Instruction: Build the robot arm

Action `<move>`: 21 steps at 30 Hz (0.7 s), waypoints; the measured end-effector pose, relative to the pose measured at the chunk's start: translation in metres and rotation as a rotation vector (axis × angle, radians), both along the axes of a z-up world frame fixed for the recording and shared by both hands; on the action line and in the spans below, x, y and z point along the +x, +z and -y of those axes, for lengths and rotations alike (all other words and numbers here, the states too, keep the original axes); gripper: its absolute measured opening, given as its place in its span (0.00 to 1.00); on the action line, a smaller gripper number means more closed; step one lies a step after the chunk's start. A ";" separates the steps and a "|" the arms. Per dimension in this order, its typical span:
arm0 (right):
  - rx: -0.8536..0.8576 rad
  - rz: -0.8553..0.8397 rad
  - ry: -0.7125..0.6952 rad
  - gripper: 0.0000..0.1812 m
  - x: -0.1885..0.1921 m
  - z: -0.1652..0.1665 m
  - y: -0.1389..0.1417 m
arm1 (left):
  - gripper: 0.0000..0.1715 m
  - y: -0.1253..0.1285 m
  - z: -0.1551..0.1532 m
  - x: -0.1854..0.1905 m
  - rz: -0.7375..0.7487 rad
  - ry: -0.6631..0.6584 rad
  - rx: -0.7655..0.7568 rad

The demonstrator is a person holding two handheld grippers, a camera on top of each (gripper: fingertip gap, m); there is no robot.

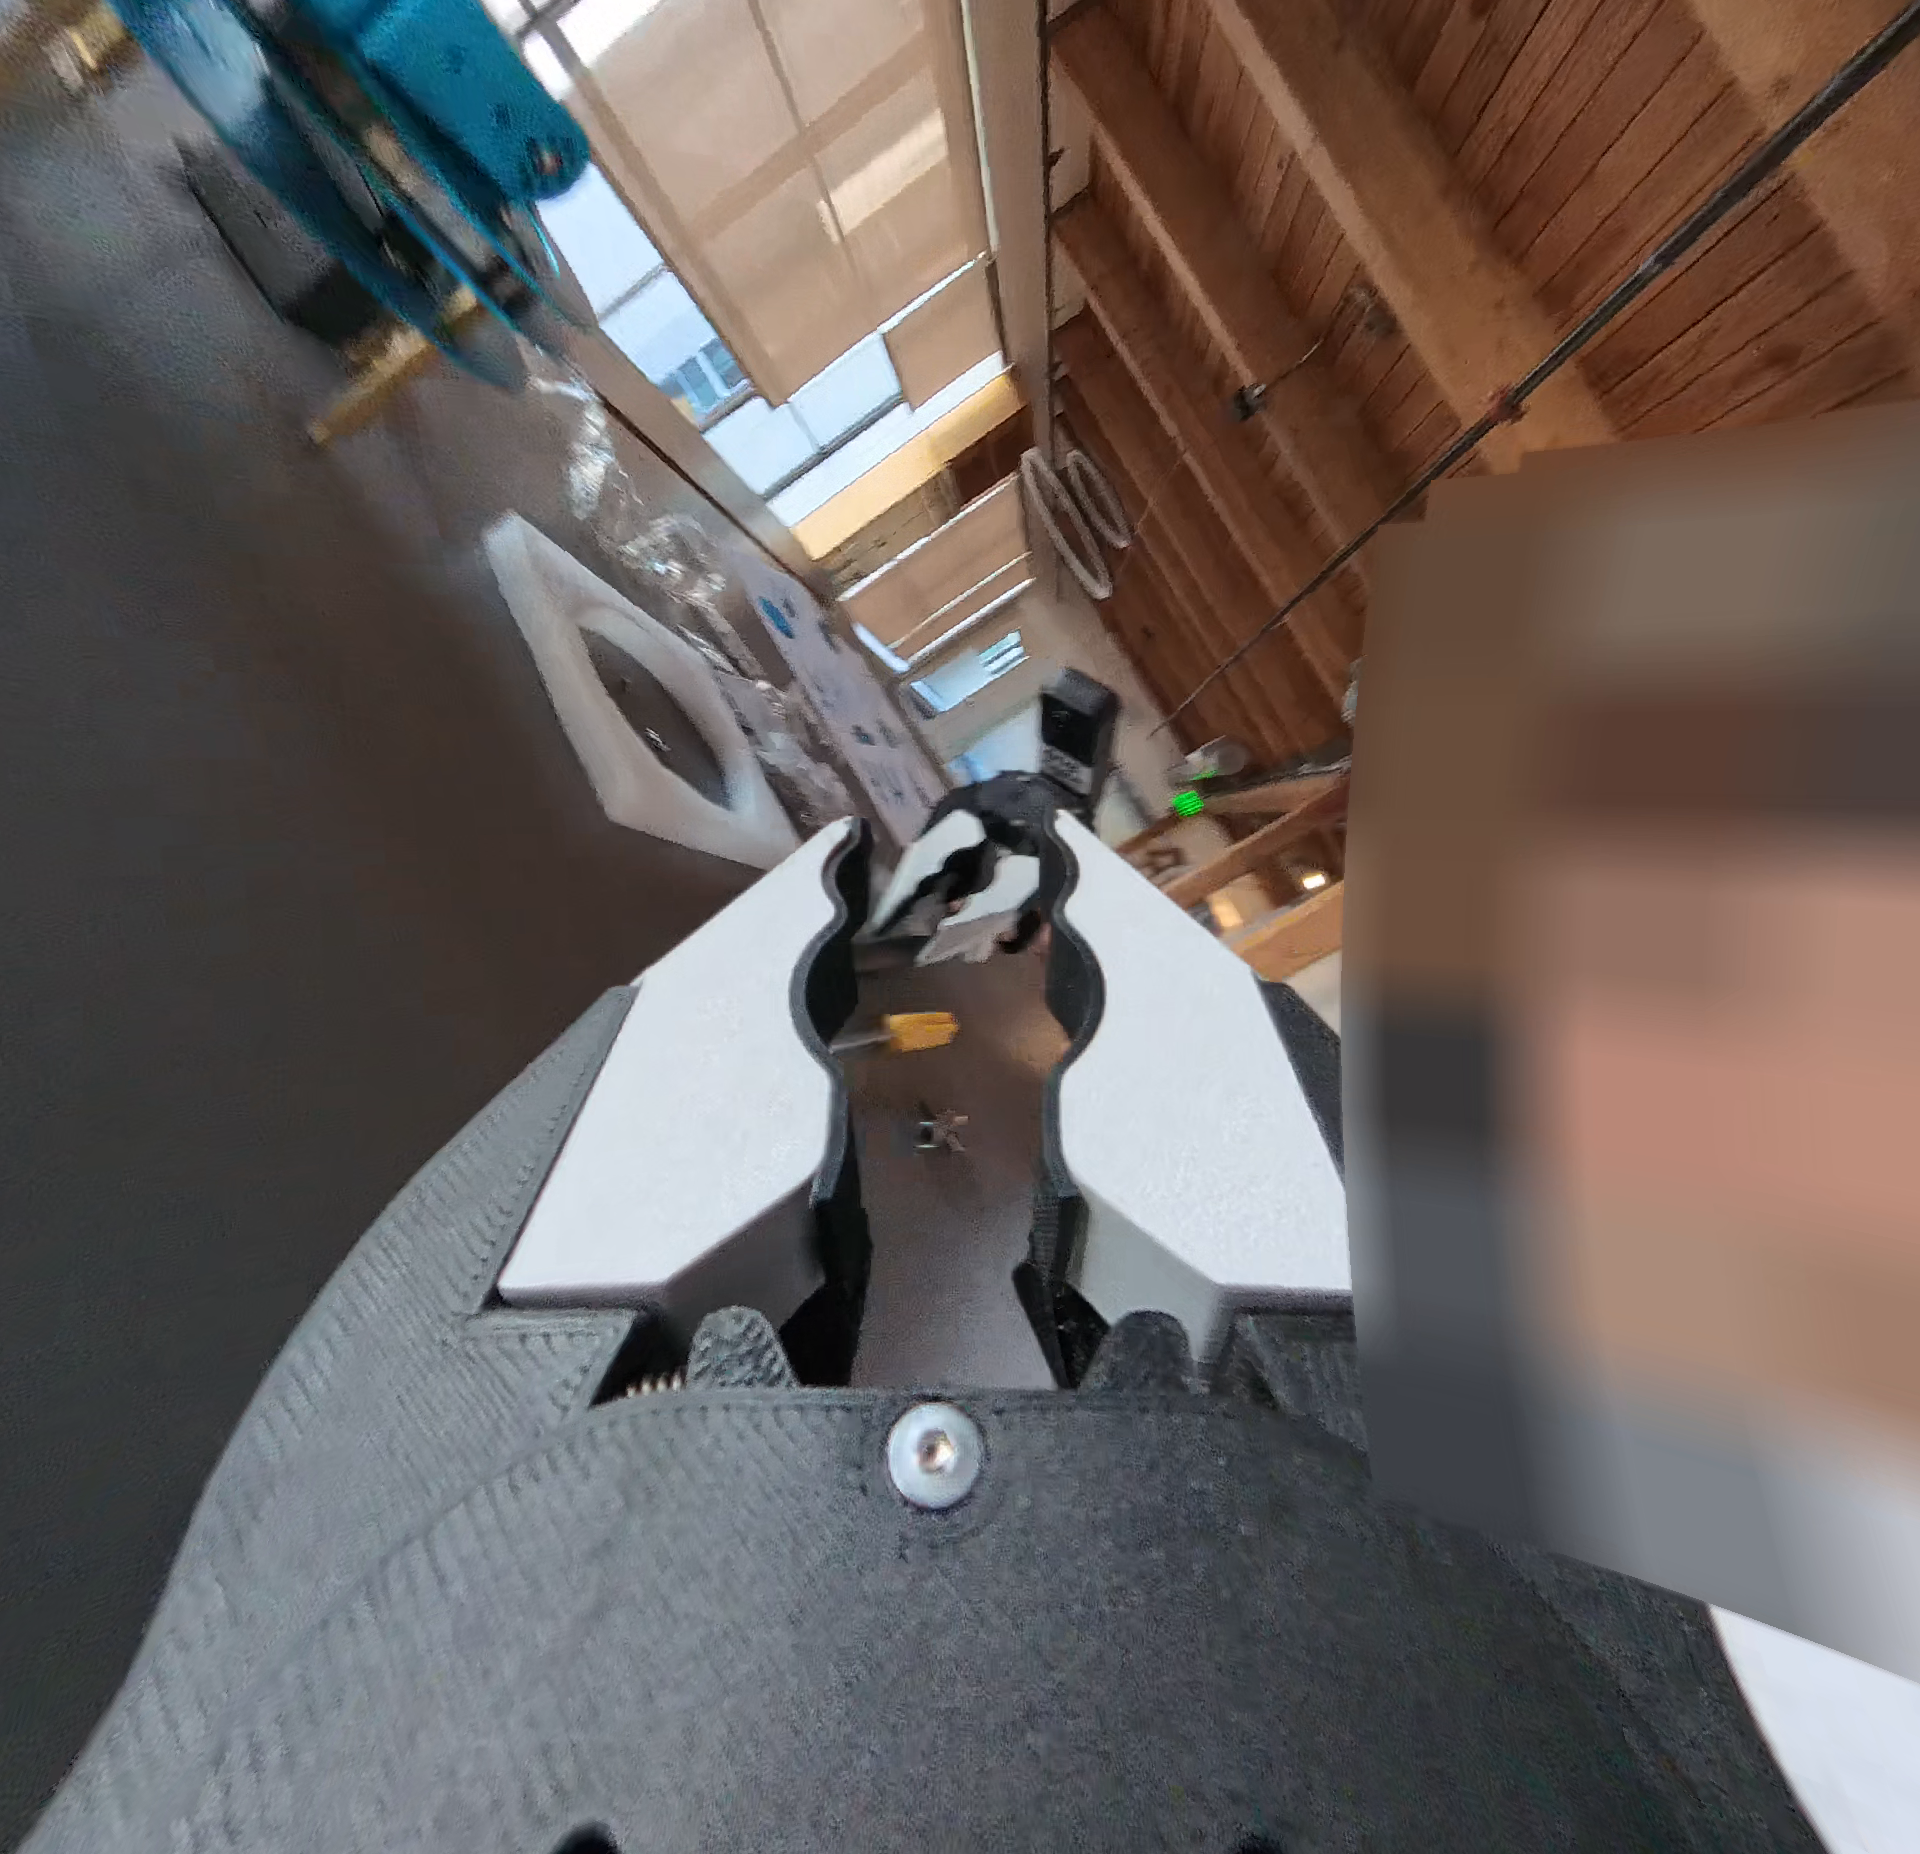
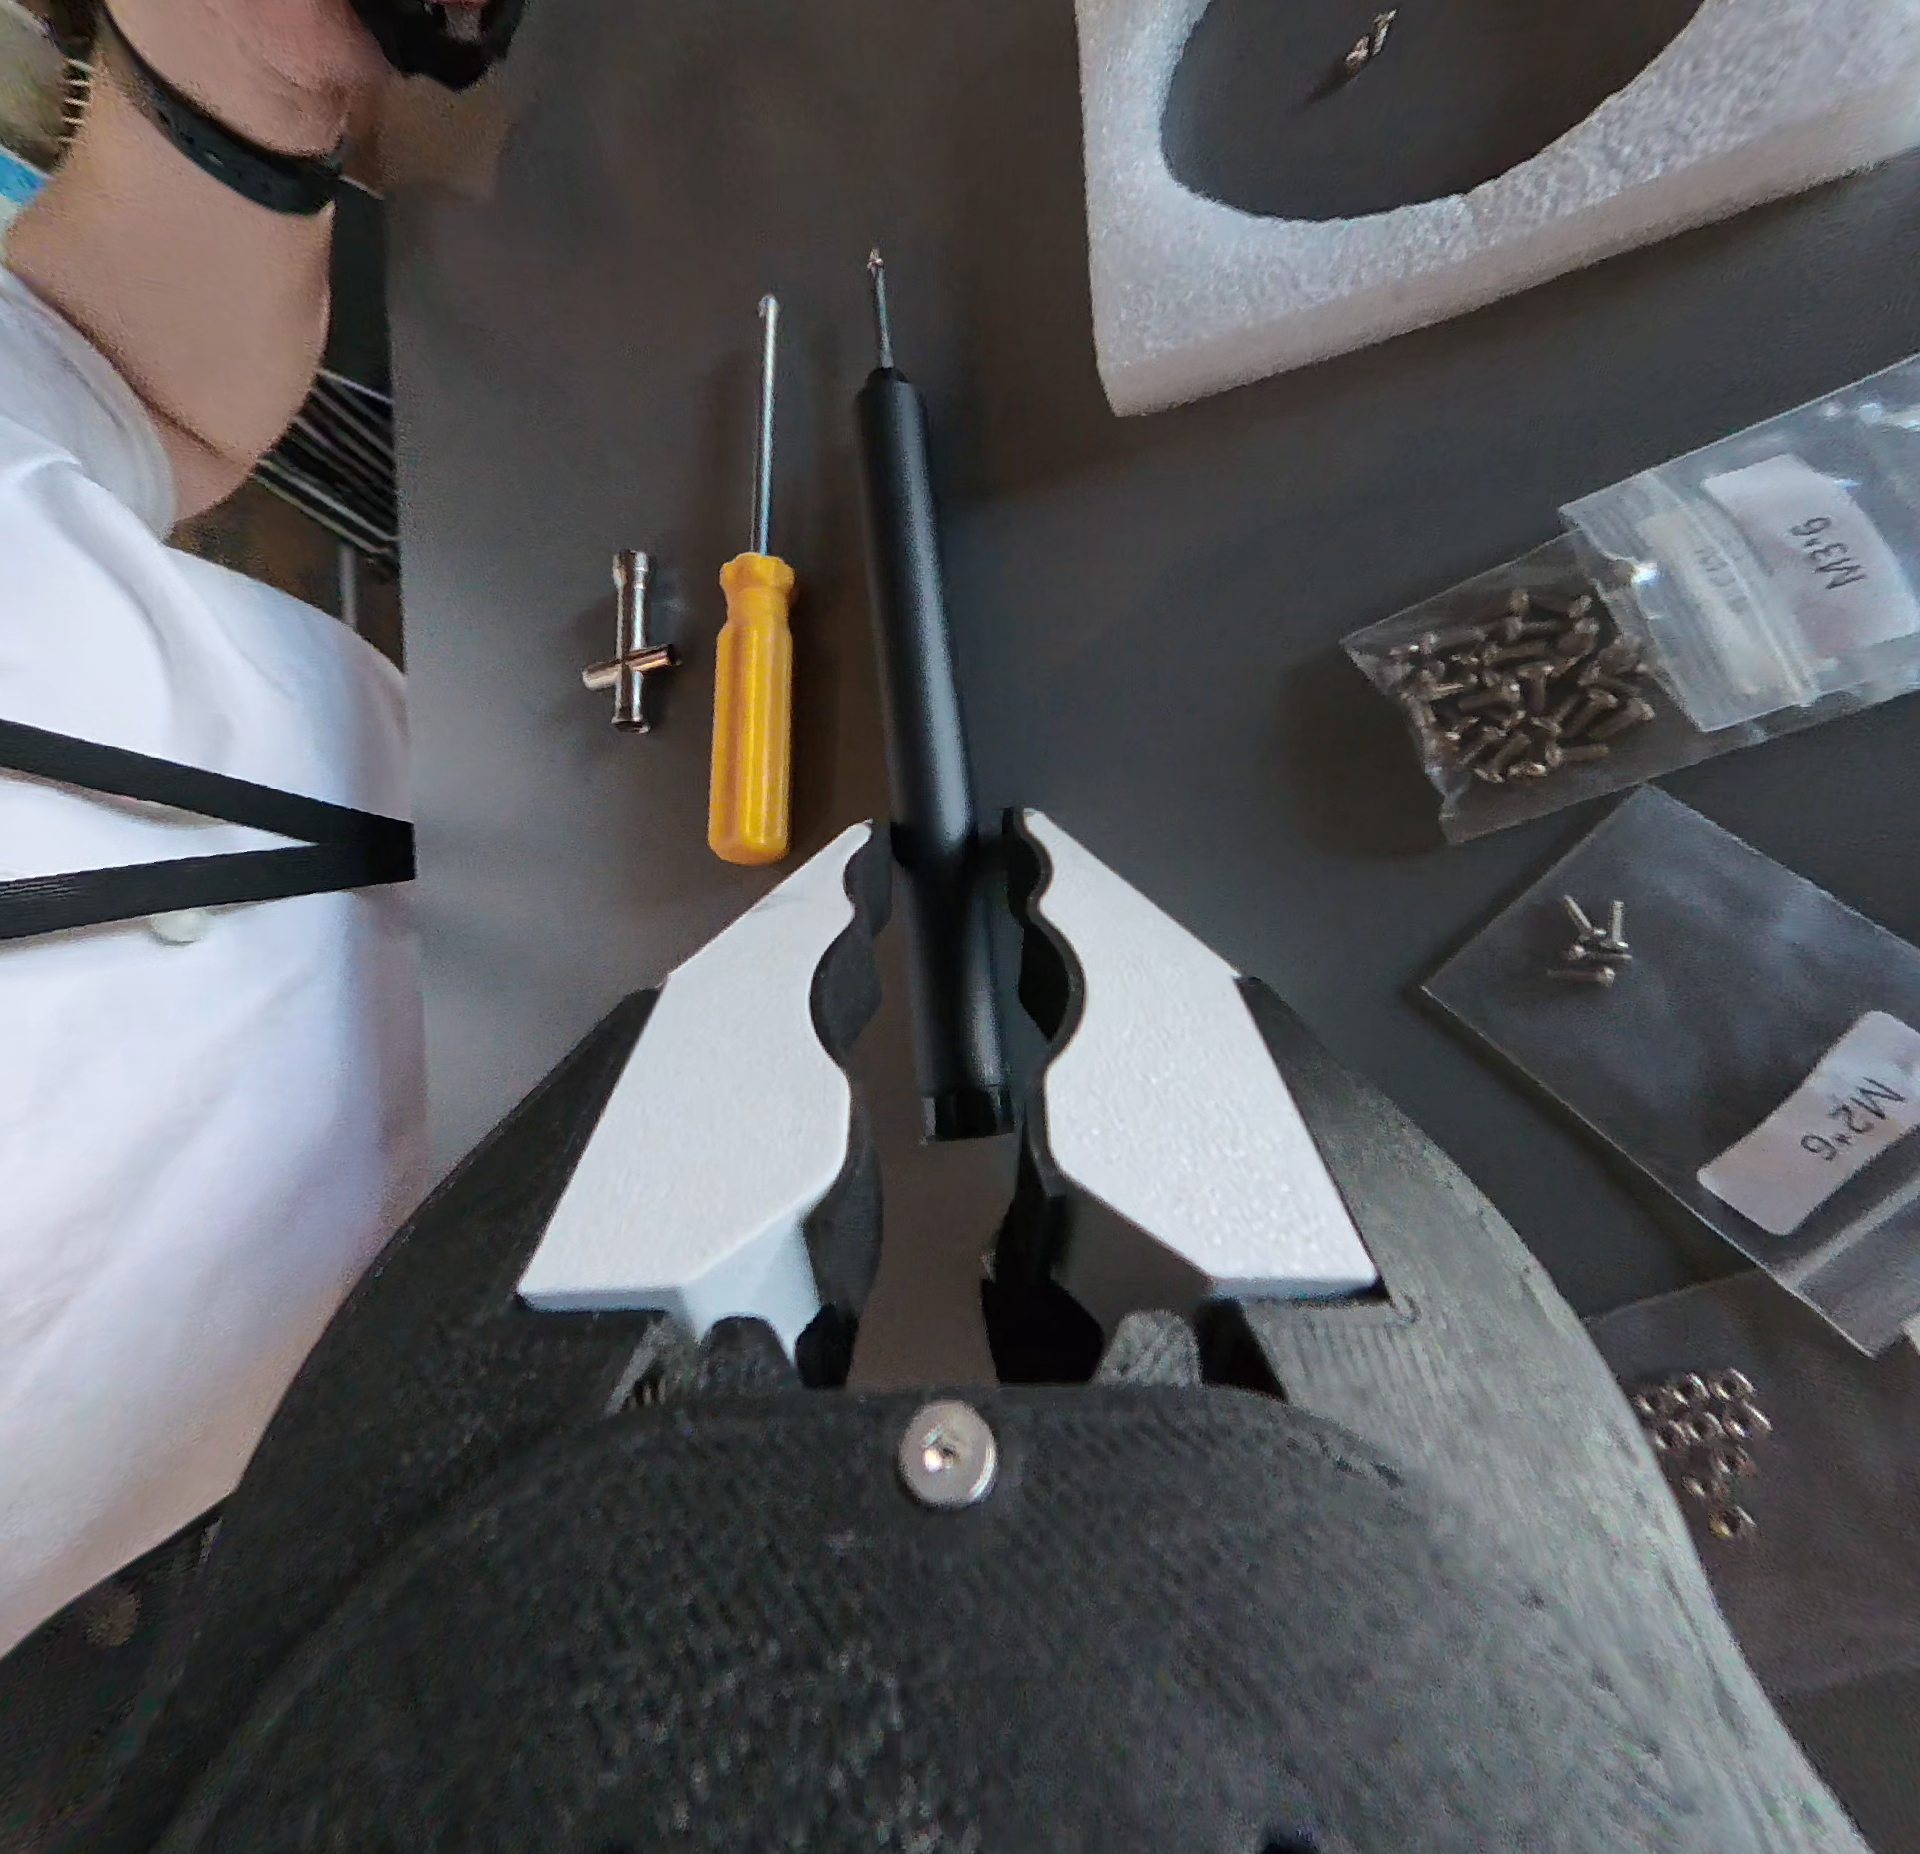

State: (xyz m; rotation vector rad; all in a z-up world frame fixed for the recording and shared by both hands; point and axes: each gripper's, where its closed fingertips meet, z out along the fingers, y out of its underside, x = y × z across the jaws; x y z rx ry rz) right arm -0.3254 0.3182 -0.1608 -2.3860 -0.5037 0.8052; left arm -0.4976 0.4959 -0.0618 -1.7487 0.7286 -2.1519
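dark table [image 2: 644, 246]: black screwdriver [image 2: 920, 599] lengthwise between right tool [image 2: 951, 848], tip pointing away.

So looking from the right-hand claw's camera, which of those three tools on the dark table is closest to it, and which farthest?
1. Black pen-shaped screwdriver: between the right gripper's fingers.
2. Yellow-handled screwdriver: just left of the fingertips.
3. Small silver cross-shaped wrench: farther left, beyond the yellow one.

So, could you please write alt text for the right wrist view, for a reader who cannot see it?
The right gripper has its jaws around the handle of a slim black screwdriver lying on a dark grey tabletop. A yellow-handled screwdriver and small metal cross wrench lie to its left; a white foam block and clear screw bags to its right.
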 end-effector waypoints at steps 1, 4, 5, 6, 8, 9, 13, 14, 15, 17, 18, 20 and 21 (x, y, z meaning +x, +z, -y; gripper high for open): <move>0.018 0.020 -0.011 0.13 0.002 -0.001 0.001 | 0.19 0.002 -0.007 -0.002 -0.018 0.020 0.073; 0.088 0.067 -0.046 0.16 0.005 -0.005 0.010 | 0.23 0.008 -0.037 -0.009 -0.078 0.103 0.326; 0.122 0.062 -0.052 0.18 0.003 -0.008 0.018 | 0.25 0.011 -0.050 -0.011 -0.101 0.133 0.413; 0.171 0.063 -0.056 0.20 0.000 -0.013 0.029 | 0.28 0.013 -0.063 -0.012 -0.121 0.155 0.498; 0.315 0.096 -0.062 0.22 -0.003 -0.038 0.057 | 0.33 0.020 -0.083 -0.005 -0.152 0.137 0.674; 0.399 0.118 -0.066 0.25 -0.004 -0.058 0.072 | 0.34 0.021 -0.091 0.003 -0.173 0.090 0.769; 0.519 0.192 -0.134 0.41 0.008 -0.159 0.090 | 0.42 0.023 -0.124 0.048 -0.248 -0.065 1.075; 0.450 0.110 -0.173 0.45 0.010 -0.182 0.088 | 0.42 0.030 -0.129 0.060 -0.220 -0.092 1.106; 0.377 -0.001 -0.224 0.49 0.011 -0.204 0.089 | 0.43 0.038 -0.132 0.072 -0.196 -0.124 1.119; 0.204 -0.222 -0.391 0.47 0.024 -0.241 0.088 | 0.49 0.051 -0.140 0.098 -0.172 -0.180 1.134; 0.138 -0.359 -0.452 0.39 0.027 -0.254 0.091 | 0.52 0.054 -0.143 0.112 -0.176 -0.222 1.145; -0.014 -0.540 -0.594 0.37 0.037 -0.272 0.081 | 0.53 0.053 -0.147 0.137 -0.201 -0.310 1.180; -0.052 -0.594 -0.636 0.34 0.039 -0.278 0.075 | 0.54 0.047 -0.148 0.148 -0.234 -0.357 1.199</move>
